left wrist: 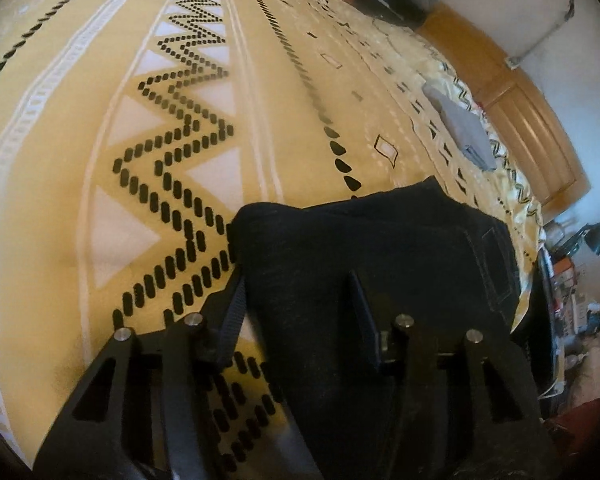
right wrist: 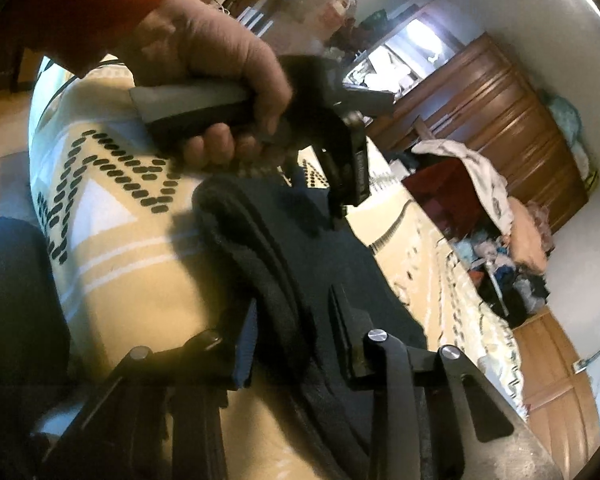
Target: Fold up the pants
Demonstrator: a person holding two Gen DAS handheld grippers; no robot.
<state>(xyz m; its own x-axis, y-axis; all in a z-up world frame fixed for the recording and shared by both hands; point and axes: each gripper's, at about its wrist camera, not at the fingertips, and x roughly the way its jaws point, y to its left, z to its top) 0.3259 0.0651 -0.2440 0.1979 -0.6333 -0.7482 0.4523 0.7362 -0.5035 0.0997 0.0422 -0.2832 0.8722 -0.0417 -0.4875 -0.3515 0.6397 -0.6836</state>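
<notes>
The dark navy pants [left wrist: 364, 248] lie folded in a thick bundle on the yellow patterned bedspread [left wrist: 100, 140]. My left gripper [left wrist: 298, 280] is open, its two fingers straddling the near edge of the bundle. In the right wrist view the pants [right wrist: 296, 248] show stacked folded layers. My right gripper [right wrist: 294, 304] is open with its fingers on either side of the layered edge. The left gripper [right wrist: 346, 188], held in a hand, hovers over the far end of the pants.
A folded grey garment [left wrist: 460, 124] lies further up the bed near the wooden headboard [left wrist: 532, 120]. A wooden dresser [right wrist: 496, 120], a chair draped with clothes [right wrist: 472, 176] and floor clutter [right wrist: 508, 264] stand beside the bed. The person's dark-clad leg [right wrist: 12, 300] is at the left.
</notes>
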